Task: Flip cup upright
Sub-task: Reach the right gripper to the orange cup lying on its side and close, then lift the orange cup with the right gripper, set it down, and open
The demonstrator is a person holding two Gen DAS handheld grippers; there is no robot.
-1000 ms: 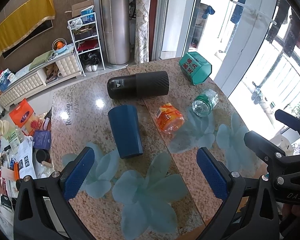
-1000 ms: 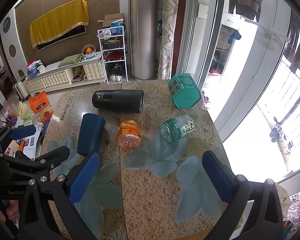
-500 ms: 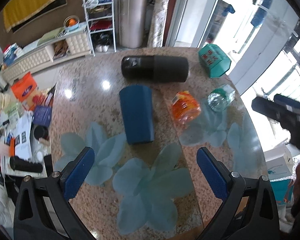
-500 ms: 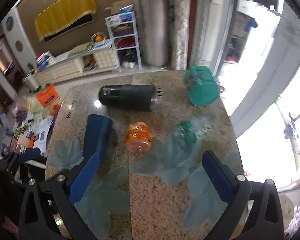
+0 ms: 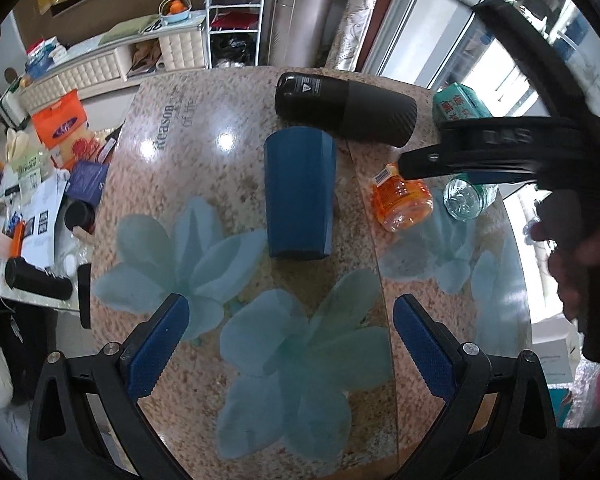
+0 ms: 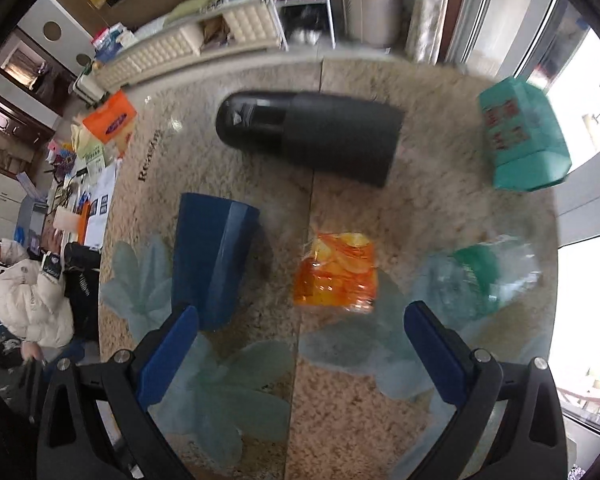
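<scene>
A dark blue faceted cup (image 5: 299,194) lies on its side on the granite table (image 5: 204,152). It also shows in the right wrist view (image 6: 210,252). My left gripper (image 5: 288,344) is open and empty, hovering above the table short of the cup. My right gripper (image 6: 300,348) is open and empty, above the table with the cup beside its left finger (image 6: 168,348). The right gripper's black body (image 5: 500,148) crosses the right of the left wrist view.
A black cylinder (image 5: 346,110) lies behind the cup. An orange bottle (image 5: 402,198), a clear green-labelled bottle (image 5: 466,198) and a teal box (image 6: 520,136) lie to the right. A cluttered low table and floor are at left.
Both grippers have moved forward and lower over the table. The right gripper has swung into the left wrist view. The cup and the other objects have not moved.
</scene>
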